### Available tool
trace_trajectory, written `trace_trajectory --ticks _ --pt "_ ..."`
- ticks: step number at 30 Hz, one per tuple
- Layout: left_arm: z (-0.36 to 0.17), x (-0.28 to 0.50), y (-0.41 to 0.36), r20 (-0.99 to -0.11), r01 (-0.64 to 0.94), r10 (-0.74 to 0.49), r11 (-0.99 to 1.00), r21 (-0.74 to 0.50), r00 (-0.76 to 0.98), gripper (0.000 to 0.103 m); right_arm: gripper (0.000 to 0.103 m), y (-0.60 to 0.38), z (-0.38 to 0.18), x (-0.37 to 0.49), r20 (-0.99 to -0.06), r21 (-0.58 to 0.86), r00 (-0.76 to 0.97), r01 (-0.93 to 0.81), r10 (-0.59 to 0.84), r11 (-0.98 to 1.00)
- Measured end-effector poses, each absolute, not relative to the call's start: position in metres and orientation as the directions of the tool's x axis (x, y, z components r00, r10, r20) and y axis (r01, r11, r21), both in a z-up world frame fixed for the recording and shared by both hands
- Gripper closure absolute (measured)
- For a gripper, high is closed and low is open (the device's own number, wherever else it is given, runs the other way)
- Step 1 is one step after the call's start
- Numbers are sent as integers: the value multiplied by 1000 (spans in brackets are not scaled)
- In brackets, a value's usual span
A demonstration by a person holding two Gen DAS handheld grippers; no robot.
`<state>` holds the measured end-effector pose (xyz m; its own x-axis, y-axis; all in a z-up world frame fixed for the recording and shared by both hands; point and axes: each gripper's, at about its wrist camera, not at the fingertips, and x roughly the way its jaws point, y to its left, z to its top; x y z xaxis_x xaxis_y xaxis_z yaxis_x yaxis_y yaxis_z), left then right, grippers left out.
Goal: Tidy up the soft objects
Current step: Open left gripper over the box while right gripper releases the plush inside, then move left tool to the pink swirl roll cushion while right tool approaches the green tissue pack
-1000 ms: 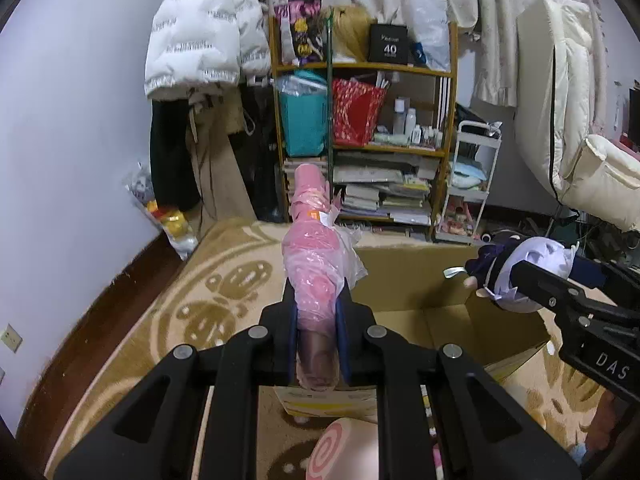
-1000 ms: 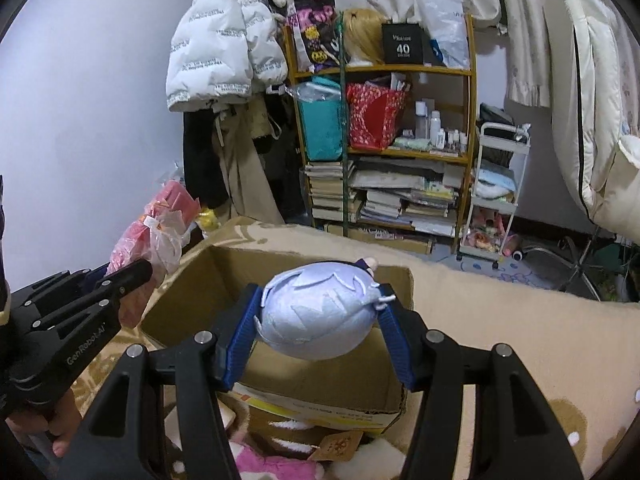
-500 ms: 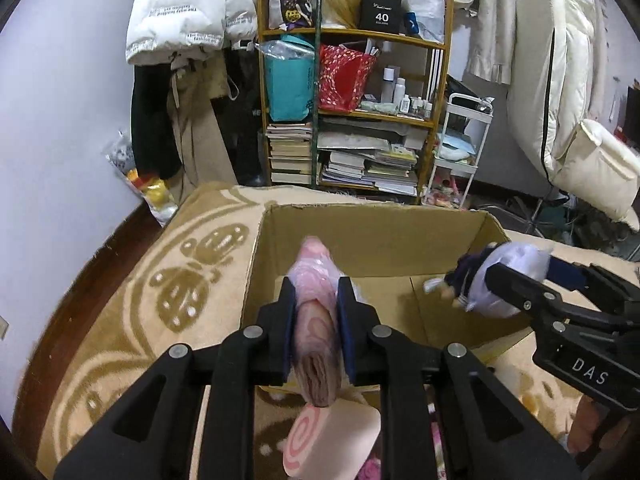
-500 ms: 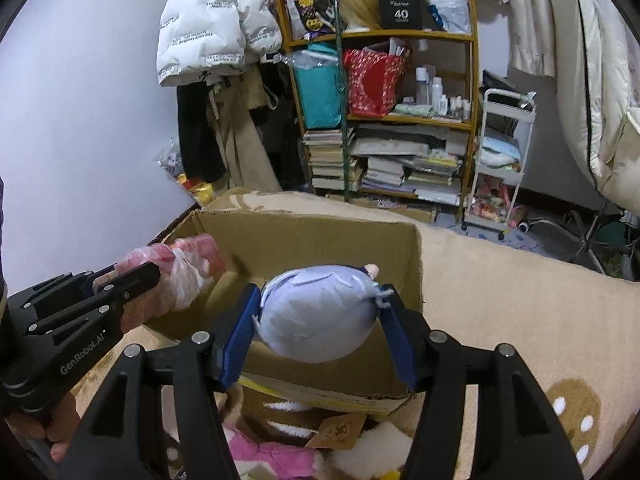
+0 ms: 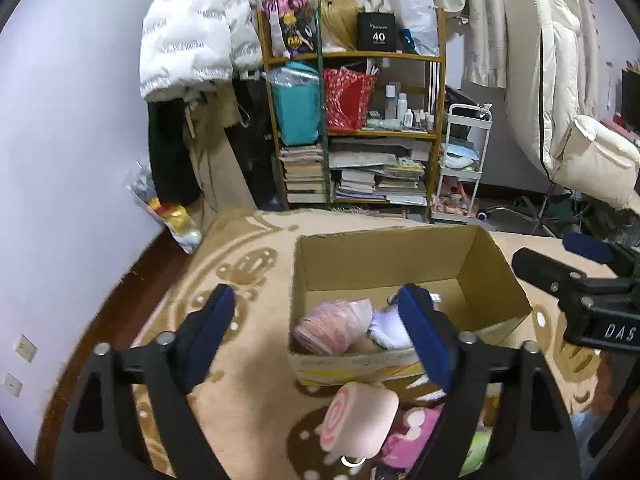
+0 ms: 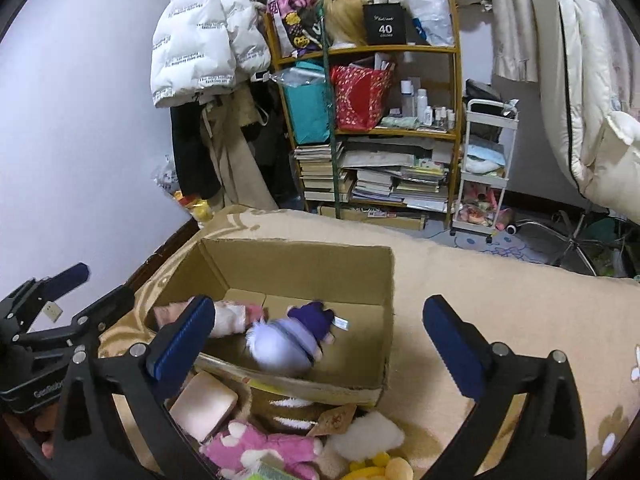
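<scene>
Two soft toys in the cardboard box, right gripper spread wide above it

The right gripper (image 6: 316, 334) is held with its jaws far apart, gripping nothing. A blurred lilac-haired plush doll (image 6: 288, 338) lies in the cardboard box (image 6: 384, 296) near its front wall, a pink wrapped plush (image 6: 230, 316) beside it toward the left wall. Further plush toys (image 6: 264, 450) are piled on the rug (image 6: 500, 276) before the box's front edge.

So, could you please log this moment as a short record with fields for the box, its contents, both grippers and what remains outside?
container: open brown cardboard box on the beige patterned rug
contents: pink plastic-wrapped plush roll; round pale-lilac plush doll with purple body, side by side
left hand-held gripper: open, holding nothing
right hand-held gripper: open, holding nothing
outside box, near side: pink swirl-ended cylinder cushion; bright pink plush toy; white fluffy plush
</scene>
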<state>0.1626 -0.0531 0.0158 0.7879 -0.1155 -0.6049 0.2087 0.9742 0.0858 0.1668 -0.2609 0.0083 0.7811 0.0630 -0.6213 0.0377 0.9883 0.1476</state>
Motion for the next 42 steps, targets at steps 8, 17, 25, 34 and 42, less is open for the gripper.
trace_trajectory --ticks 8,17,25,34,42 --pt "30 136 -37 -614 181 -105 982 62 782 8 0 -264 27 127 -605 148 794 41 58 988" --pt "19 108 -24 -647 139 -62 988 68 760 4 0 -272 23 90 -623 243 773 50 116 969" --pt "3 86 -13 -672 123 -34 989 85 740 4 0 -274 5 62 -653 255 749 85 107 963" --pt "-19 79 -12 -705 132 -31 987 89 709 4 0 -273 -17 53 -696 245 712 122 87 962" --pt "-41 86 -19 -734 159 -39 983 94 678 4 0 -273 -42 58 -735 254 672 148 91 956"
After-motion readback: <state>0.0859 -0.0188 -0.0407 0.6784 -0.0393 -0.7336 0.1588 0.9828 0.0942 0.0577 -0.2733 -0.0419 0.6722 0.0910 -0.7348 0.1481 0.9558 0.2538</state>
